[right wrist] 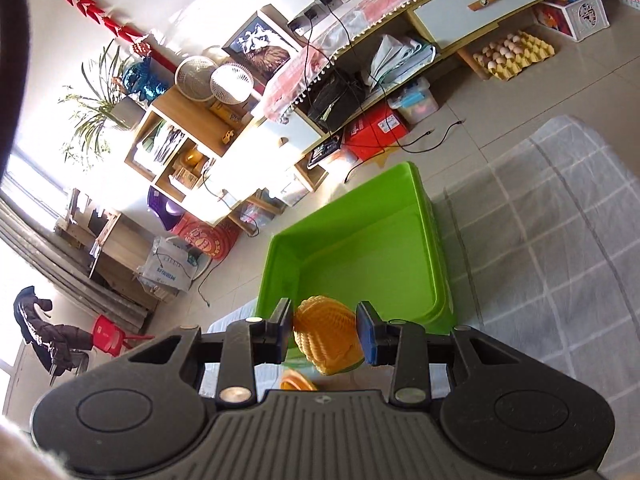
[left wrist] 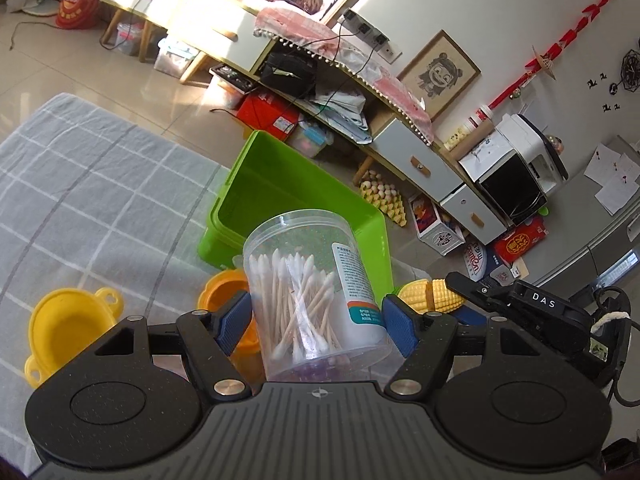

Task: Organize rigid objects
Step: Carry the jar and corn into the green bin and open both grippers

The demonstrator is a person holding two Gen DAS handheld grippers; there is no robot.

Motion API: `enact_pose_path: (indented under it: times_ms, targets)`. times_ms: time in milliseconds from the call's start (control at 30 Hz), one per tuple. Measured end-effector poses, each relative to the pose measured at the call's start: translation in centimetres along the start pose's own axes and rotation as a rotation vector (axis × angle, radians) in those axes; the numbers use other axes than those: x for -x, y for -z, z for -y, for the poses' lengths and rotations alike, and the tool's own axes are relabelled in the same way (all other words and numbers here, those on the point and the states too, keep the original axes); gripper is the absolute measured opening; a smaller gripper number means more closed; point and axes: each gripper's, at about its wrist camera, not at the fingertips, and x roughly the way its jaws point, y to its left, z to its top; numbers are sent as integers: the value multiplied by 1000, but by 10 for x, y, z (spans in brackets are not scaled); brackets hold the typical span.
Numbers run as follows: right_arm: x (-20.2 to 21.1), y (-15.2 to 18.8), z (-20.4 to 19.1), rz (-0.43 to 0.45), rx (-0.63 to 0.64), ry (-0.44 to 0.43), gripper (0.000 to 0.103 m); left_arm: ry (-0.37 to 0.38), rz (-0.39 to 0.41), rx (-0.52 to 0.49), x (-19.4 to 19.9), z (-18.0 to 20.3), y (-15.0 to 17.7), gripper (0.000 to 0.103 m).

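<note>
My left gripper (left wrist: 316,326) is shut on a clear plastic jar of cotton swabs (left wrist: 316,292) and holds it above the grey checked cloth, in front of the empty green bin (left wrist: 280,184). My right gripper (right wrist: 323,330) is shut on a yellow toy corn cob (right wrist: 326,334) and holds it just before the near rim of the green bin (right wrist: 360,256). The corn cob (left wrist: 432,296) and the right gripper (left wrist: 520,304) also show at the right of the left wrist view.
A yellow toy pot (left wrist: 68,324) and an orange toy pot (left wrist: 224,292) lie on the grey checked cloth (left wrist: 80,184) near the left gripper. An orange piece (right wrist: 296,382) lies under the right gripper. Cabinets, boxes and an egg tray (left wrist: 384,196) stand on the floor beyond the bin.
</note>
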Motion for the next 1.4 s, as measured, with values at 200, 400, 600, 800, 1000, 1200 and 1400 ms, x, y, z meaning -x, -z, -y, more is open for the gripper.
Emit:
enact_pose_path:
  times_ms: [200, 400, 600, 800, 1000, 1200, 1400]
  targets:
    - [-48, -26, 18, 22, -40, 21, 3, -61, -5, -70, -63, 7, -30, 71]
    - [-103, -35, 17, -18, 4, 60, 3, -104, -26, -167, -130, 2, -53, 68]
    - [-138, -44, 13, -13, 79, 112, 4, -120, -1, -166, -169, -9, -71, 64]
    - [-166, -48, 18, -26, 96, 144, 4, -131, 63, -238, -181, -2, -79, 63]
    - [-177, -51, 9, -2, 166, 167, 4, -153, 104, -289, -197, 4, -90, 18]
    - [-176, -51, 9, 1, 162, 141, 14, -178, 103, -338, -202, 9, -84, 31]
    - [-164, -49, 5, -1, 180, 158, 26, -189, 99, -324, -189, 10, -81, 71]
